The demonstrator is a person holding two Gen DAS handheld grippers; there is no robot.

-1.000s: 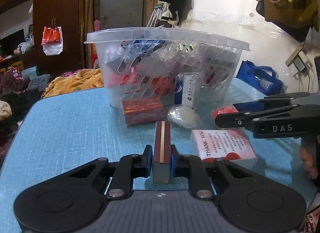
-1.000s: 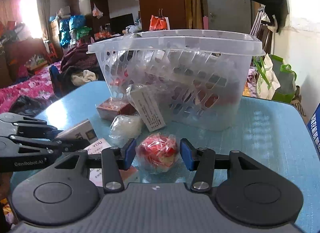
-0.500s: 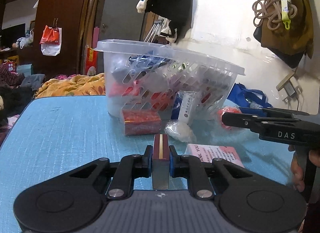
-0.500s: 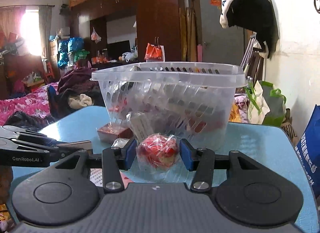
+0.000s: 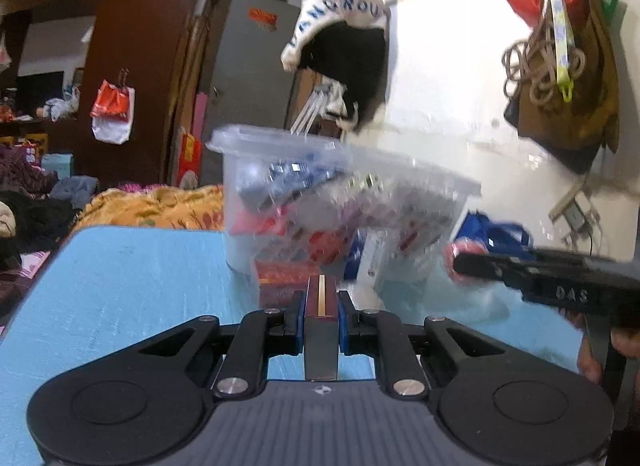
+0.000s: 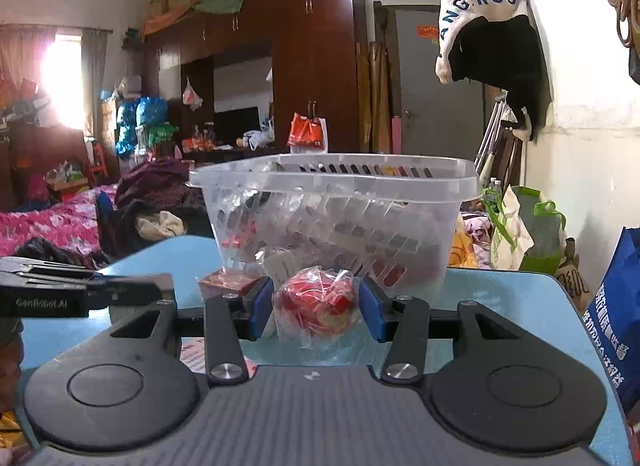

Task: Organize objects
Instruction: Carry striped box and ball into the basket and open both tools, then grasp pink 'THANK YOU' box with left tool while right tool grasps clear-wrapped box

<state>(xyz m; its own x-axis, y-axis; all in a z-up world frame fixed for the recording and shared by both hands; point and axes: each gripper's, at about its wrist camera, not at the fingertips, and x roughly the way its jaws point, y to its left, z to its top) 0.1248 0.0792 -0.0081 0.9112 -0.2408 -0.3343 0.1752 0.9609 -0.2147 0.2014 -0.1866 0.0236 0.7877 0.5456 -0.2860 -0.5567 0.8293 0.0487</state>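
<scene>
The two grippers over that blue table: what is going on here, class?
A person is tidying loose items with a handheld gripper in each hand. The left gripper is shut on a narrow maroon box with a gold stripe. The right gripper holds a red item wrapped in clear plastic. Both point toward the clear slotted basket, which already holds several packets. A red box lies on the blue table by the basket.

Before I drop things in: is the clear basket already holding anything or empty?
Holding things. Red and blue packages show through the slotted wall of the clear basket.
</scene>
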